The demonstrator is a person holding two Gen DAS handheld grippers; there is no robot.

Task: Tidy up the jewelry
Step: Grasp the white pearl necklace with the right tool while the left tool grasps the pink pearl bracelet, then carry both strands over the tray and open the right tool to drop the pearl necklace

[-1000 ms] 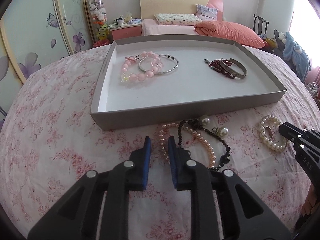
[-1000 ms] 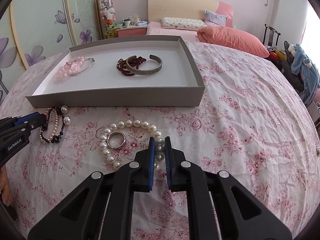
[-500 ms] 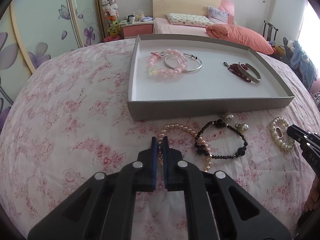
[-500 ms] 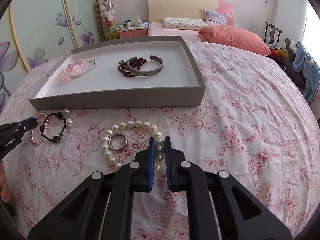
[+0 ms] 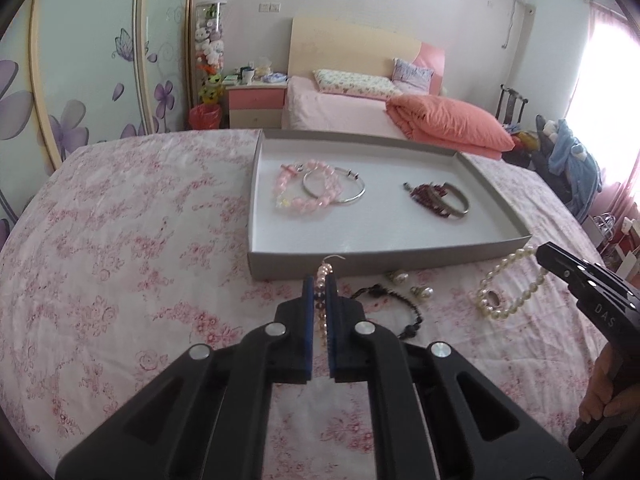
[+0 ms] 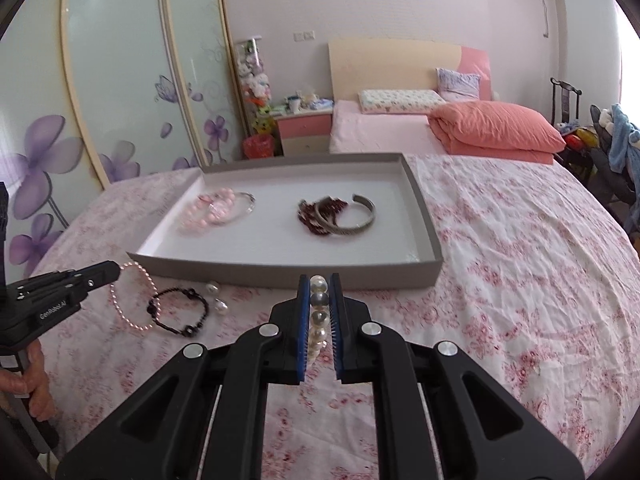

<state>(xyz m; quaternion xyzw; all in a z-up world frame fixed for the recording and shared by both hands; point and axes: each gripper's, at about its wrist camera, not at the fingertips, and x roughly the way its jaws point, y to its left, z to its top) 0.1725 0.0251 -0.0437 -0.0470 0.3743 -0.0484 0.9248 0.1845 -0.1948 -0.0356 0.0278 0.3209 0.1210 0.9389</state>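
My left gripper (image 5: 319,280) is shut on a thin pink pearl bracelet (image 5: 323,273) and holds it above the floral cloth; the bracelet hangs from it in the right wrist view (image 6: 132,298). My right gripper (image 6: 319,280) is shut on a large white pearl bracelet (image 6: 319,300), which dangles in the left wrist view (image 5: 508,292). The grey tray (image 5: 360,266) stands just beyond both grippers. It holds a pink bead bracelet (image 5: 298,186), a silver bangle (image 5: 336,186), a dark red bracelet (image 5: 428,198) and a silver cuff (image 5: 458,200).
A black bead bracelet (image 5: 400,312) and two pearl earrings (image 5: 412,286) lie on the cloth in front of the tray. A bed with an orange pillow (image 5: 448,124) and a pink nightstand (image 5: 256,106) stand behind the table.
Both grippers have lifted off the cloth, each with its bracelet clamped. The pink pearl bracelet and the white pearl bracelet now hang in the air instead of lying flat.
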